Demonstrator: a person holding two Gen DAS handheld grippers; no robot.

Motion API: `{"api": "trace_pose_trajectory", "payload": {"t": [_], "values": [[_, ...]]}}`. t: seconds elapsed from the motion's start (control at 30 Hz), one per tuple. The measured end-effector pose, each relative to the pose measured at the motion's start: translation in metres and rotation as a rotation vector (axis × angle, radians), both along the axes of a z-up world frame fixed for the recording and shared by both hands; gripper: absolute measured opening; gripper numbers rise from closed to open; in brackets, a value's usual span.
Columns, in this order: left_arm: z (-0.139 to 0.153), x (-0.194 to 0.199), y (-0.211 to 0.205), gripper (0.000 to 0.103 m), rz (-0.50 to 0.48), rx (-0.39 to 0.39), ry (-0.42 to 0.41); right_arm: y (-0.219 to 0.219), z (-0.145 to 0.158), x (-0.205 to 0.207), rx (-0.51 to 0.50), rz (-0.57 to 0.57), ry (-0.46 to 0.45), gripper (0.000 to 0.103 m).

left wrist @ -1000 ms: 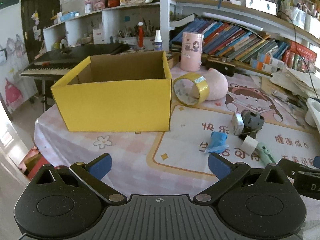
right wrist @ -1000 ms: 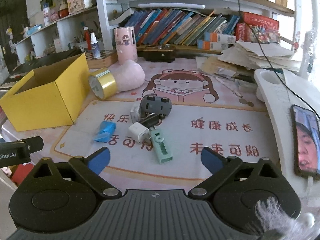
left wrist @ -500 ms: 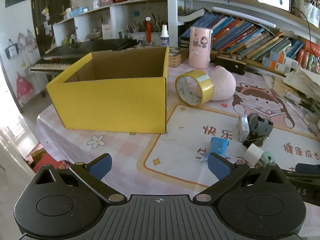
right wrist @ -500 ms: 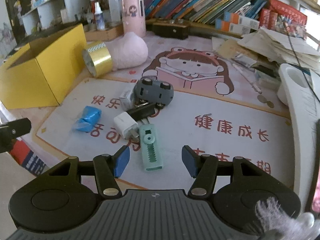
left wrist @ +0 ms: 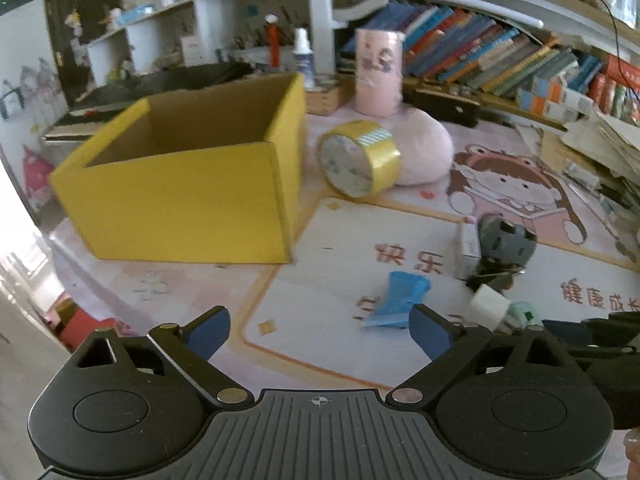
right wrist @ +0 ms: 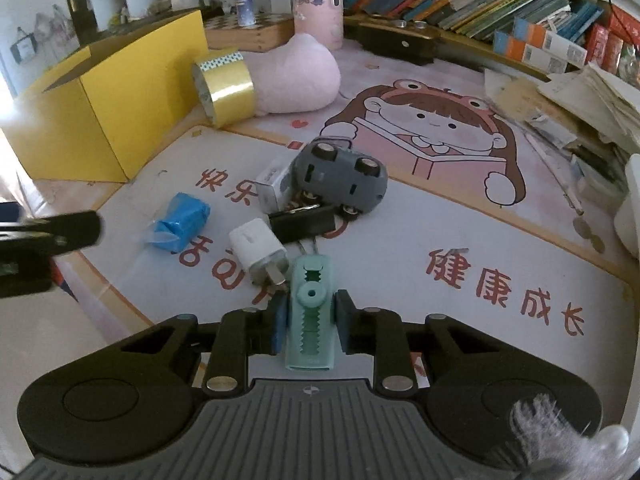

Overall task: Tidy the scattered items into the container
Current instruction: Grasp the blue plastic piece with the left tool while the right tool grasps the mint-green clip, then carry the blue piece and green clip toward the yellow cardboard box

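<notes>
The open yellow cardboard box stands at the left of the mat, also in the right wrist view. My right gripper is shut on a mint green clip-like tool lying on the mat. Just beyond it lie a white charger plug, a black binder clip, a grey toy car, a small white box and a blue wrapped packet. My left gripper is open and empty, low over the mat near the blue packet.
A yellow tape roll leans against a pink plush beside the box. A pink cylinder stands behind. Books and stacked papers line the back and right. A white object sits at the right edge.
My right gripper moved forward and down and closed its fingers around the mint green tool. My left gripper drifted slightly, staying open.
</notes>
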State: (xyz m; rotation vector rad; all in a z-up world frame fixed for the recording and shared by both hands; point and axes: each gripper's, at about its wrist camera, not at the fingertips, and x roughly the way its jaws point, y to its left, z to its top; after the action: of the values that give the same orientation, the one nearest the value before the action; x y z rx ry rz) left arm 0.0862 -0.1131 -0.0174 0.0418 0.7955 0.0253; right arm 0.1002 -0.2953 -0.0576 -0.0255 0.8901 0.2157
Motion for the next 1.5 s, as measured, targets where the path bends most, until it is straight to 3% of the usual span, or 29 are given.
{"api": "trace_pose_trajectory", "payload": {"t": [0.3, 0.47, 0.6, 0.83, 1.17, 1.5], "values": [[-0.017, 0.036, -0.034, 0.063, -0.078, 0.000, 0.062, -0.038, 0.016, 0.001, 0.042, -0.052, -0.056, 0.023], [-0.028, 0.051, -0.048, 0.058, -0.109, 0.026, 0.096, -0.046, 0.019, 0.002, 0.060, -0.045, -0.061, 0.023], [-0.038, 0.056, -0.053, 0.047, -0.116, 0.040, 0.136, -0.050, 0.020, 0.004, 0.076, -0.025, -0.064, 0.023], [-0.038, 0.059, -0.052, 0.030, -0.108, -0.004, 0.138, -0.055, 0.019, 0.007, 0.098, -0.006, -0.049, 0.023], [-0.010, 0.041, -0.033, 0.028, -0.057, -0.099, 0.053, -0.048, 0.024, 0.000, 0.092, 0.001, -0.061, 0.023], [0.006, 0.010, 0.006, 0.028, -0.073, -0.156, 0.006, -0.009, 0.038, -0.025, 0.074, -0.018, -0.093, 0.023]]}}
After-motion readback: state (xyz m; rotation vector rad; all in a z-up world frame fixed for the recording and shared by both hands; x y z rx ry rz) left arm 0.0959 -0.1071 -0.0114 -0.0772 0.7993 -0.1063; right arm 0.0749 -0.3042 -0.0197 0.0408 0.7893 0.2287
